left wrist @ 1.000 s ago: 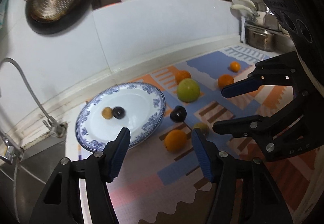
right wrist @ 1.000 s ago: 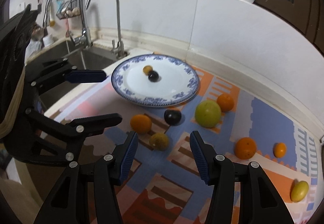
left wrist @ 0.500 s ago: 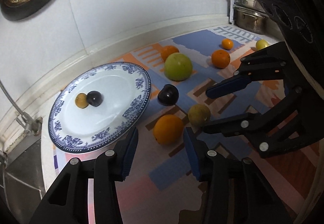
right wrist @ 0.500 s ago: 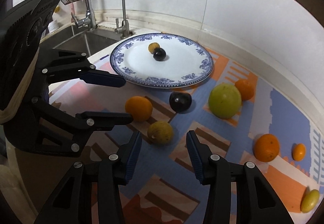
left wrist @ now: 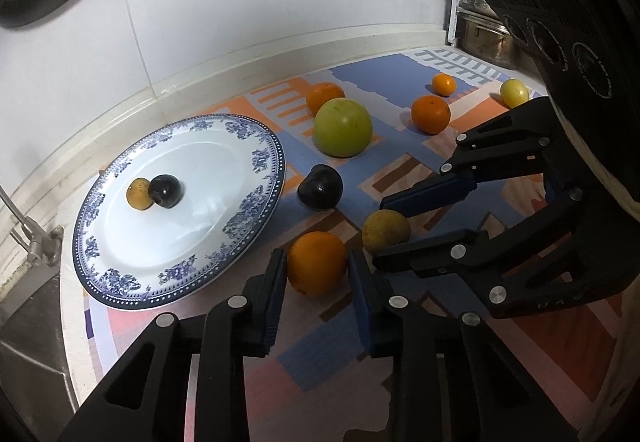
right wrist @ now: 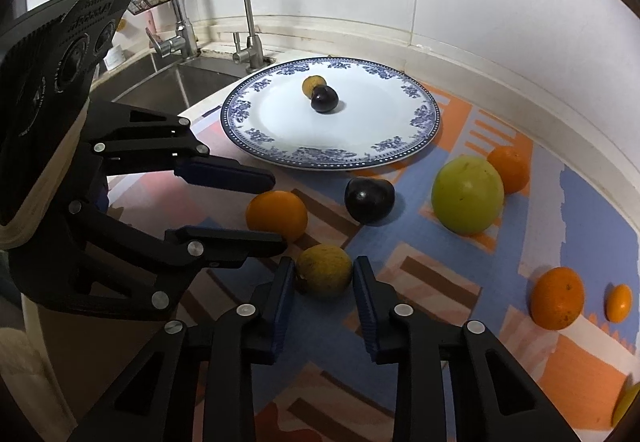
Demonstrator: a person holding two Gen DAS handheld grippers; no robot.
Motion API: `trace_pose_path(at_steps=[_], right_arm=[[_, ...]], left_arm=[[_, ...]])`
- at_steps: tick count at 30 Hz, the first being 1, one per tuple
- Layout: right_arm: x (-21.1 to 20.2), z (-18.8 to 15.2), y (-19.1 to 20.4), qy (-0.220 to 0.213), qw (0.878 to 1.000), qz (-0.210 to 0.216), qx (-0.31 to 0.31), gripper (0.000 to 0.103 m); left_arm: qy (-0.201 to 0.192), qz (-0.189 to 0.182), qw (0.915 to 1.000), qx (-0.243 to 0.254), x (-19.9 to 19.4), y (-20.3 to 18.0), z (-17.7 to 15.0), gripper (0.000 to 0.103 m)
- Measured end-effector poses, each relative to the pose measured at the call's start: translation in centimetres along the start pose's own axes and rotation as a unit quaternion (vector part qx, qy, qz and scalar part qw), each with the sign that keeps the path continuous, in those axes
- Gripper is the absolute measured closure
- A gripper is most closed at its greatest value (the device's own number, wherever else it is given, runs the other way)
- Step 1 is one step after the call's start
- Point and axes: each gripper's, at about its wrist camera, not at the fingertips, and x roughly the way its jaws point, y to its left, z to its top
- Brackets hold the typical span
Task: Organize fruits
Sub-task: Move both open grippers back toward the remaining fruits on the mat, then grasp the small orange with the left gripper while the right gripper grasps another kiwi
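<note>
Closing both tools at once, we had the left gripper clamped on the orange and the right gripper on the yellow-brown fruit, both still on the mat beside the plate, ready to lift.

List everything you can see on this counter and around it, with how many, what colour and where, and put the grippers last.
plate: one, white with blue rim, near sink
fruit on plate: two, dark plum touching small yellow-brown fruit
dark plum on mat: one, beside plate
green apple: one, mid-mat
oranges: four; one gripped, one behind apple, two further right
yellow-brown fruit: one, gripped
yellow fruit: one, far right
mat: one, patterned
taps: two, steel, over sink
pot: one, steel
left hand-held gripper: black, shut on orange
right hand-held gripper: black, shut on yellow-brown fruit
</note>
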Motion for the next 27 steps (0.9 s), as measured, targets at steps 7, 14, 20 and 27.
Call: trace_pose_path(at_steps=[7, 14, 20, 27], right_arm=[[-0.5, -0.2, -0.1, -0.004, 1.000, -0.001, 0.014, 0.072], [-1.6, 0.0, -0.2, -0.020, 0.999, -0.003, 0.035, 0.072], [-3.0, 0.5, -0.3, -0.046, 0.997, -0.010, 0.054, 0.072], [-4.4, 1.3, -0.4, -0.075, 0.994, -0.011, 0.077, 0.072]], left_arm=[[-0.003, 0.010, 0.9997, -0.023, -0.6, 0.1, 0.1, 0.072], [-0.022, 0.035, 0.9971, -0.063, -2.5, 0.3, 0.3, 0.072], [-0.042, 0.054, 0.9920, -0.106, -4.1, 0.6, 0.5, 0.072], [-0.074, 0.087, 0.9825, -0.147, -6.2, 1.4, 0.9, 0.072]])
